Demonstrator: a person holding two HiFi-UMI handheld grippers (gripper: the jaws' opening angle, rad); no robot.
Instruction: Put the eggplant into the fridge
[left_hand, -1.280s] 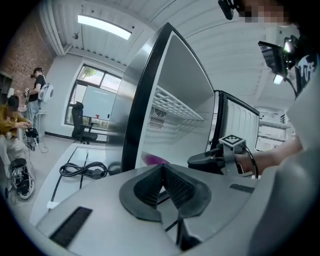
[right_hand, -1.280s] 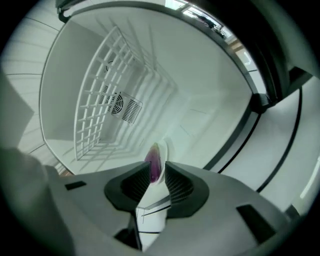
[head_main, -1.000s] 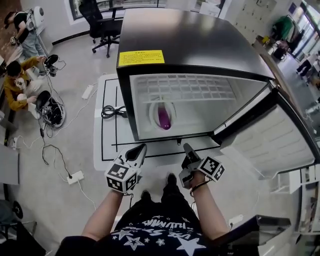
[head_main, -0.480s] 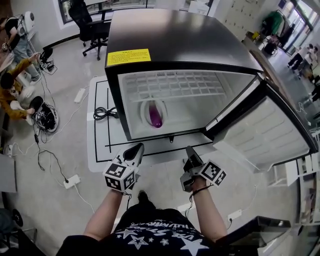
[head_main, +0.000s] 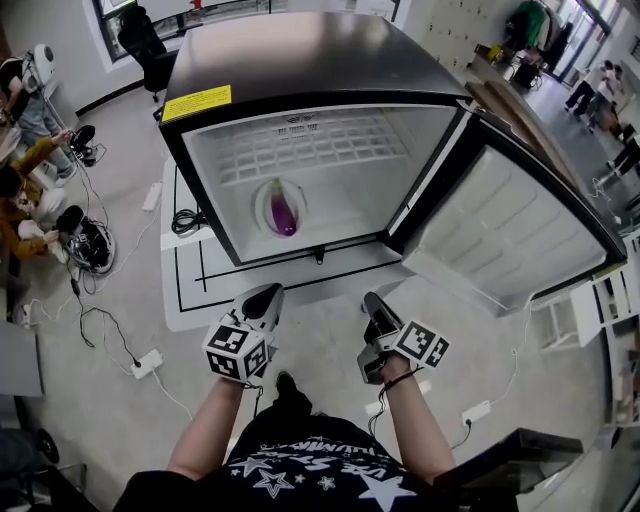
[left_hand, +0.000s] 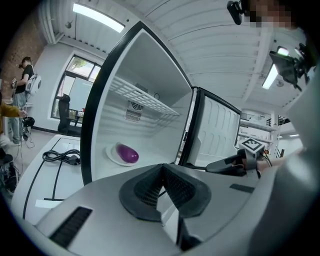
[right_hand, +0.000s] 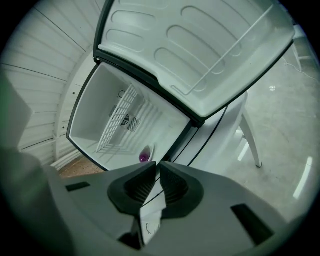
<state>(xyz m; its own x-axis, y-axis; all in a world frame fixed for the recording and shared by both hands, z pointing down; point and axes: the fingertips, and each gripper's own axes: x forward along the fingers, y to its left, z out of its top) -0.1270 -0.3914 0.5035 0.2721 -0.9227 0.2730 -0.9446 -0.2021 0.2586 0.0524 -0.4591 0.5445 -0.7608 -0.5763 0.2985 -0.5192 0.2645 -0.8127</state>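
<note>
**Position of the task item.** The eggplant (head_main: 285, 214) lies on a white plate (head_main: 261, 212) on the floor of the fridge (head_main: 300, 60), below the wire shelf (head_main: 300, 150) and left of centre. In the head view its long axis runs front to back, into the depth of the compartment. It is not in contact with either gripper.

**Gripper state.** The left gripper (head_main: 264, 294) and the right gripper (head_main: 372, 300) are both held in front of the open fridge, outside it and well apart from the plate. Each gripper view shows its fingers closed, tips meeting, with nothing between them.

**Governing relation.** The eggplant lies ahead of both grippers. In the left gripper view it sits left of and beyond the left gripper's closed fingers (left_hand: 161, 169). In the right gripper view it appears small and distant, just above the right gripper's tips (right_hand: 156, 167).

**Assessment.** The placement appears complete. The step probably remaining is to close the door (head_main: 500, 230), which stands swung open on the right side. The right gripper is the nearer to it. The left gripper is the nearer to the plate.
</note>
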